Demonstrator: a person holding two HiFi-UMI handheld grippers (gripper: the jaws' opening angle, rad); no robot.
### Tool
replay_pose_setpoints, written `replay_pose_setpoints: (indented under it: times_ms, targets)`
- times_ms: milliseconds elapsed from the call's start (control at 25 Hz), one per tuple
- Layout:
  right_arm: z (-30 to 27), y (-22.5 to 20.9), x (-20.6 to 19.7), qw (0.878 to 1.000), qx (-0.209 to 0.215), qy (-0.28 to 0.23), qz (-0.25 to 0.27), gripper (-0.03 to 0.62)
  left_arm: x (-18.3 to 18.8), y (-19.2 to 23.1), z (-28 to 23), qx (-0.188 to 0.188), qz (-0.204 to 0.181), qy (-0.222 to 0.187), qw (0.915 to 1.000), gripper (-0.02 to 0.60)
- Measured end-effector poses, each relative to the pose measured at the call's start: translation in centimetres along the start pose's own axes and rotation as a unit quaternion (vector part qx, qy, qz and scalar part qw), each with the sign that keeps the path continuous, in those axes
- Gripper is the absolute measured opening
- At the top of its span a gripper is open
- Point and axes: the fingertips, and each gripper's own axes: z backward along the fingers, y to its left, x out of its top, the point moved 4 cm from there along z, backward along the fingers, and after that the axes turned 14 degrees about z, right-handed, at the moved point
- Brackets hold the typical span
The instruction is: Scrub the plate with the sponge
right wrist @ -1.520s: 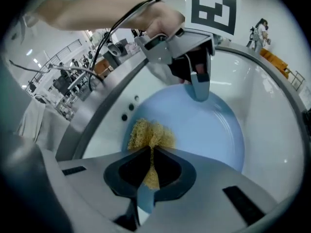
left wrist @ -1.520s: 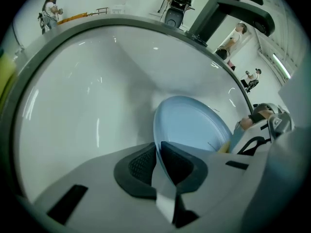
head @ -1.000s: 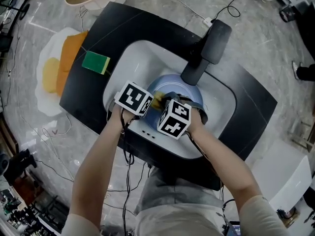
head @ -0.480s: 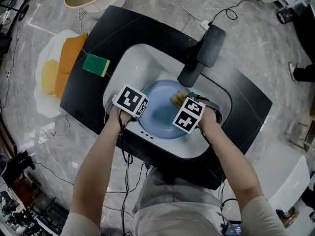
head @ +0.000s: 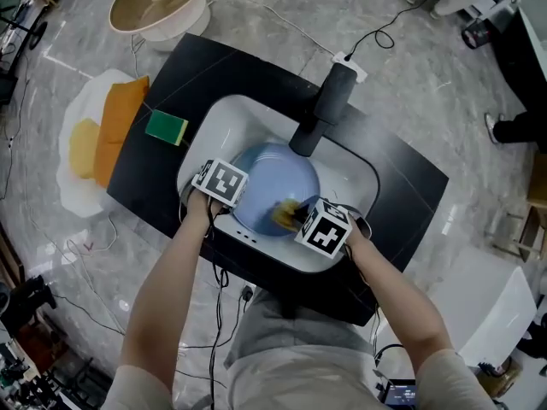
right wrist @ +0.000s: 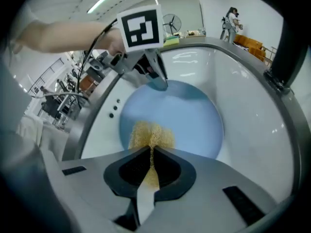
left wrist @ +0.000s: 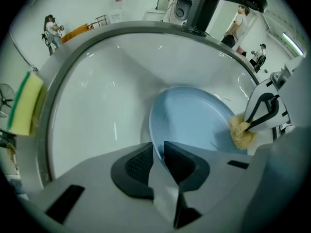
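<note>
While tight in the right hand-held gripper point(right wrist: 149, 152), sponge point(right wrist: 150, 134) on the plate point(right wrist: 192, 115).

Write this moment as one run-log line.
step: scrubbing | right tool: shut on yellow fibrous sponge, sponge on light blue round plate | left tool: jaws just opening, plate rim between them

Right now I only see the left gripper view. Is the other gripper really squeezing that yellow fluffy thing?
Observer: Yes. In the right gripper view the right gripper is shut on the yellow sponge, against the blue plate.
Operator: What's beside the sink that I can't see?
Observer: In the head view an orange cloth lies left of the black counter.
Operator: Who's holding the grippers?
Observer: A person; the head view shows both arms reaching in.
</note>
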Motion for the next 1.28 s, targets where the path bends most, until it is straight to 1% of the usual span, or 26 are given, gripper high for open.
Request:
replay_pose_setpoints:
  times_ms: [80, 160, 240, 400, 600, 760, 880, 960, 1080, 1200, 1280]
  targets:
    - [1.4, 0.3, 0.7, 1.000, -0.001, -0.028, -0.014, 0.043, -0.3, 0.3, 0.9, 0.024, -0.011, -0.004, 0.9997, 0.094]
    - [3.0, 0.6, 1.5, 0.998, -0.013, -0.061, -0.026, 0.043, -0.5, 0.6, 2.1, 0.042, -0.019, -0.011, 0.9989, 0.106]
    - [5.0, 0.7, 2.1, 0.994, -0.036, -0.094, -0.044, 0.043, -0.7, 0.5, 3.4, 0.044, -0.011, -0.024, 0.9987, 0.111]
    - [9.3, 0.6, 4.5, 0.981, -0.087, -0.161, -0.067, 0.043, -1.6, 0.5, 6.0, 0.043, 0.004, -0.040, 0.9982, 0.129]
    - [14.1, 1.3, 7.8, 0.968, -0.128, -0.210, -0.056, 0.043, -2.7, 0.2, 9.2, 0.049, 0.015, -0.065, 0.9965, 0.130]
    - [18.3, 2.3, 10.4, 0.958, -0.158, -0.238, -0.037, 0.043, -2.7, -0.9, 13.6, 0.038, 0.018, -0.109, 0.9932, 0.129]
    - [21.5, 3.3, 12.3, 0.947, -0.181, -0.265, -0.023, 0.043, -2.4, -2.4, 17.9, 0.026, 0.016, -0.158, 0.9869, 0.126]
    - [23.5, 4.2, 13.3, 0.939, -0.197, -0.282, -0.015, 0.043, -2.4, -3.7, 21.1, 0.029, 0.003, -0.193, 0.9807, 0.124]
    - [26.7, 5.5, 15.1, 0.925, -0.221, -0.310, -0.002, 0.043, -2.4, -5.1, 25.5, 0.045, -0.017, -0.238, 0.9701, 0.118]
    - [30.0, 6.7, 17.1, 0.910, -0.242, -0.336, 0.011, 0.043, -2.5, -5.7, 29.8, 0.048, -0.016, -0.280, 0.9588, 0.112]
    - [32.1, 7.5, 18.2, 0.899, -0.255, -0.354, 0.022, 0.043, -2.5, -6.1, 32.7, 0.053, -0.017, -0.309, 0.9494, 0.106]
